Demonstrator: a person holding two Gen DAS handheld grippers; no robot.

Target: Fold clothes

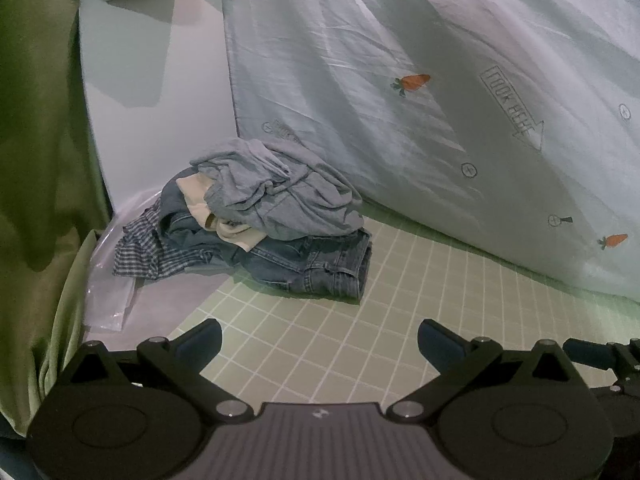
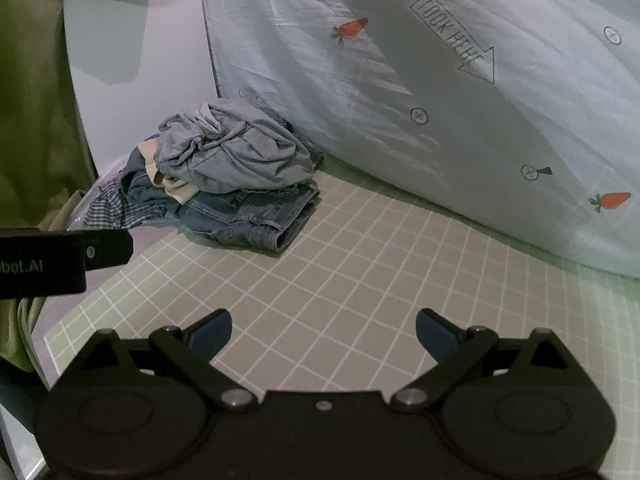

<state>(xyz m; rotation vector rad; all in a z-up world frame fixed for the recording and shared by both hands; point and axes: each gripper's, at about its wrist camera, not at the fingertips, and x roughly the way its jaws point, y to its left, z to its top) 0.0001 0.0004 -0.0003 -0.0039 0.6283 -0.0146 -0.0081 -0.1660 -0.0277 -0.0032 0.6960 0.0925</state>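
A pale blue quilt [image 1: 440, 100] printed with carrots and a "LOOK HERE" arrow fills the far and right side of the scene, its lower edge resting on the green grid-lined mat [image 1: 360, 340] that covers the near surface. To the far left of the quilt lies a bare white surface [image 1: 152, 60], and a green curtain [image 1: 36, 120] hangs along the left edge.

The pile of clothes [image 1: 256, 224] sits at the far left corner of the mat, just beside the quilt's edge. A crumpled grey-blue garment [image 1: 280, 196] lies on top, a cream piece [image 1: 236, 236] pokes out beneath it, and folded blue jeans [image 1: 316, 264] form the base — their near edge on the mat. A blue checked garment [image 1: 148, 248] spills out to the left, onto a sheet of clear plastic [image 1: 112, 300].

The left gripper [image 1: 320, 340] hovers over the near part of the mat with its jaws spread wide and nothing between them, well apart from the pile. The right gripper [image 2: 324, 332] is likewise wide and empty above the mat; in its view the left gripper's black body enters from the left edge.
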